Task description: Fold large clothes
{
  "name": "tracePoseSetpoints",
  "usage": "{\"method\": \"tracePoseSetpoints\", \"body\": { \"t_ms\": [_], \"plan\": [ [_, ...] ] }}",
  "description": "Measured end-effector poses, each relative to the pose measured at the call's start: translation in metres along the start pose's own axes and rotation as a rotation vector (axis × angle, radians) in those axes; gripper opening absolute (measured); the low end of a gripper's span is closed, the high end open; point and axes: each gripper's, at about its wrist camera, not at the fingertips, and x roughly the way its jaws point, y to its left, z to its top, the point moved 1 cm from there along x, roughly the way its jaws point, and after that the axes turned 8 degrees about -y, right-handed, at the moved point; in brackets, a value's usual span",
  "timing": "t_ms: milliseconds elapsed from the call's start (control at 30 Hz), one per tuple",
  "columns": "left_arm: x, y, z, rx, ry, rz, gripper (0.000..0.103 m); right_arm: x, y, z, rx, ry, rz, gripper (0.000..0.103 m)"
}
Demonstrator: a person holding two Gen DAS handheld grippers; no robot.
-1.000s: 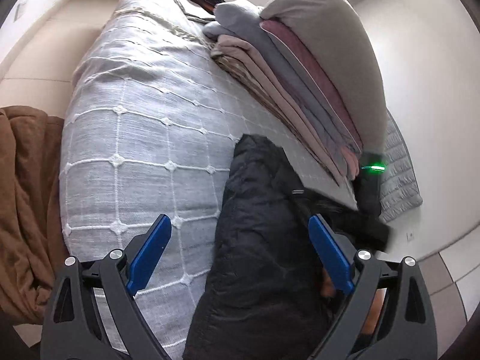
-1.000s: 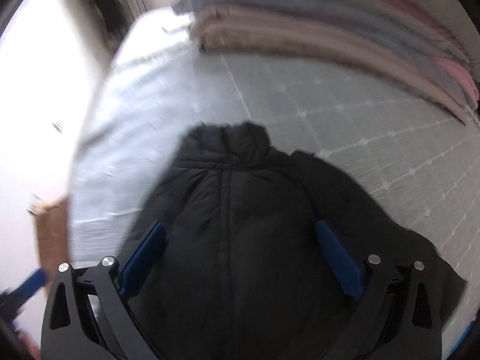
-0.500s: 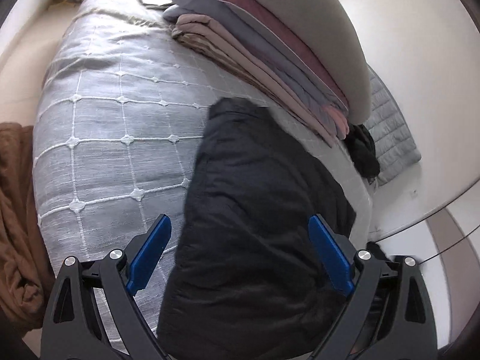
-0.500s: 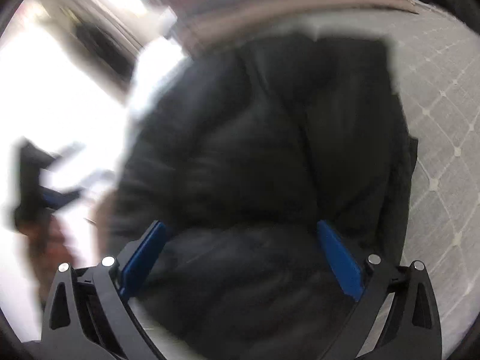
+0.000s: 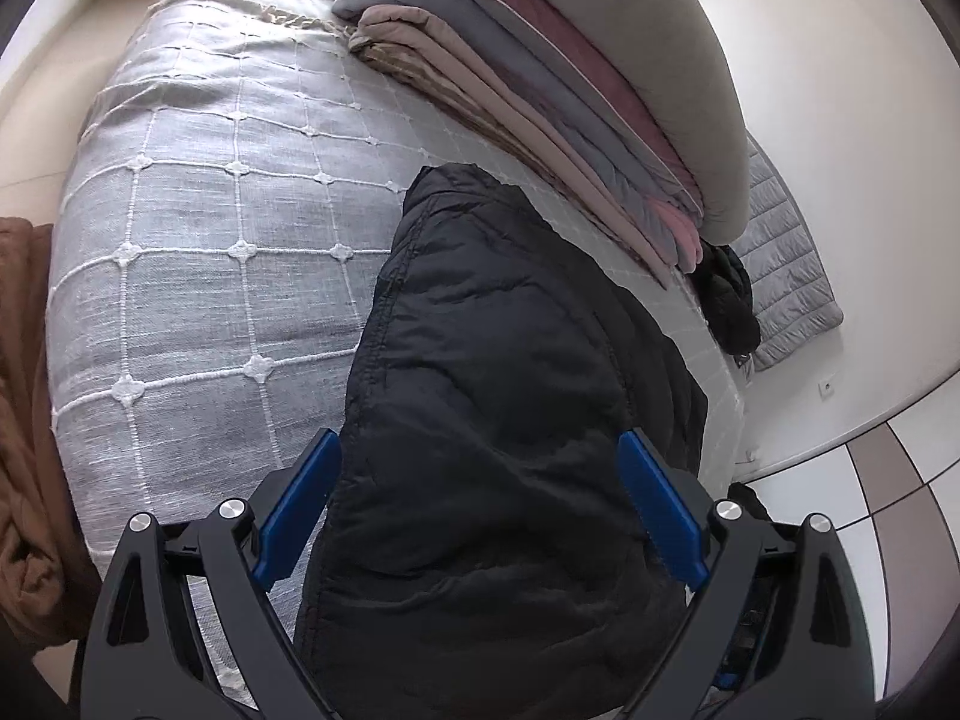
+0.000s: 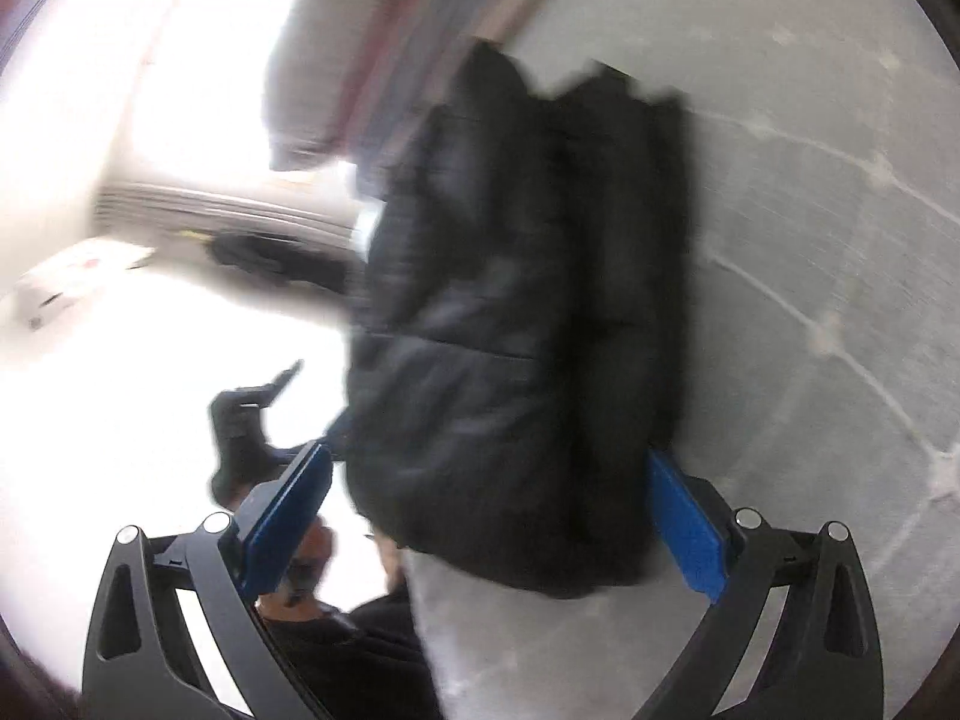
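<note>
both my jaws stood spread and held nothing. a second earlier the black puffer jacket (image 5: 504, 396) had lain open, front up; by now its sides were folded in to a narrow bundle on the grey bedspread (image 5: 198, 228), so i judged one lengthwise fold remained. my left gripper (image 5: 480, 504) saw the stacked blankets (image 5: 558, 96) sharply; my right gripper (image 6: 486, 504) view, blurred, alone showed the jacket's near hem.

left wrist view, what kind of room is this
Most likely a bedroom: a bed under a grey grid-stitched bedspread, a stack of folded blankets in beige, grey and pink against the wall, and a black puffer jacket lying on the bed.
</note>
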Motion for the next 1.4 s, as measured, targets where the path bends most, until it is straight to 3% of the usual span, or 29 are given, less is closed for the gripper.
{"method": "tracePoseSetpoints", "body": {
  "t_ms": [100, 167, 200, 233, 333, 433, 600, 633, 667, 700, 733, 800, 933, 1067, 1133, 1167, 1267, 1333, 1400],
  "plan": [
    [0.001, -0.001, 0.000, -0.001, 0.004, -0.001, 0.089, 0.003, 0.014, -0.007, -0.038, 0.010, 0.044, 0.096],
    [0.002, -0.001, -0.001, -0.003, 0.008, -0.006, 0.089, 0.005, 0.004, -0.008, -0.022, 0.034, 0.052, 0.090],
    [0.001, -0.001, -0.002, -0.004, 0.007, -0.006, 0.089, 0.000, 0.002, -0.015, -0.011, 0.039, 0.048, 0.074],
    [0.001, -0.001, -0.002, -0.005, 0.006, -0.005, 0.089, 0.002, 0.003, -0.017, 0.001, 0.043, 0.023, 0.039],
    [0.000, 0.001, -0.001, -0.011, 0.003, -0.005, 0.089, -0.004, -0.016, -0.022, 0.055, 0.035, 0.034, 0.026],
    [-0.002, 0.002, -0.002, -0.016, 0.002, -0.007, 0.089, -0.009, -0.008, -0.031, 0.022, 0.037, 0.028, 0.024],
    [-0.002, 0.002, -0.002, -0.015, 0.009, -0.014, 0.089, 0.000, -0.015, -0.043, 0.046, 0.121, -0.058, 0.025],
    [-0.002, 0.002, -0.003, -0.015, 0.011, -0.015, 0.089, 0.000, -0.013, -0.042, 0.044, 0.123, -0.084, 0.038],
    [-0.003, 0.004, -0.003, -0.018, 0.013, -0.015, 0.089, -0.005, -0.006, -0.038, 0.009, 0.107, -0.154, 0.045],
    [-0.003, 0.005, -0.003, -0.021, 0.013, -0.015, 0.089, -0.011, 0.002, -0.034, -0.043, 0.083, -0.224, 0.058],
    [-0.004, 0.006, -0.002, -0.024, 0.012, -0.017, 0.089, -0.018, 0.010, -0.027, -0.096, 0.048, -0.287, 0.065],
    [-0.006, 0.009, -0.001, -0.036, 0.009, -0.017, 0.089, -0.036, 0.034, -0.007, -0.188, -0.061, -0.363, 0.066],
    [-0.009, 0.005, 0.000, -0.050, 0.010, -0.049, 0.089, -0.036, 0.089, 0.048, -0.330, -0.211, -0.283, 0.077],
    [-0.007, -0.004, 0.000, 0.000, 0.005, -0.035, 0.089, 0.025, 0.123, 0.099, -0.420, -0.148, -0.196, 0.077],
    [-0.008, -0.009, -0.001, 0.030, 0.001, -0.023, 0.089, 0.056, 0.118, 0.116, -0.429, -0.113, -0.251, 0.077],
    [-0.008, -0.012, -0.001, 0.047, -0.003, -0.017, 0.089, 0.076, 0.107, 0.123, -0.433, -0.084, -0.335, 0.077],
    [-0.011, -0.020, -0.003, 0.101, -0.013, -0.001, 0.089, 0.099, 0.041, 0.133, -0.322, 0.009, -0.488, 0.078],
    [-0.011, -0.022, -0.004, 0.120, -0.010, -0.001, 0.089, 0.100, -0.005, 0.127, -0.187, 0.044, -0.417, 0.078],
    [-0.010, -0.025, -0.005, 0.127, -0.003, -0.006, 0.089, 0.090, -0.008, 0.124, -0.189, 0.014, -0.400, 0.078]
  ]
}}
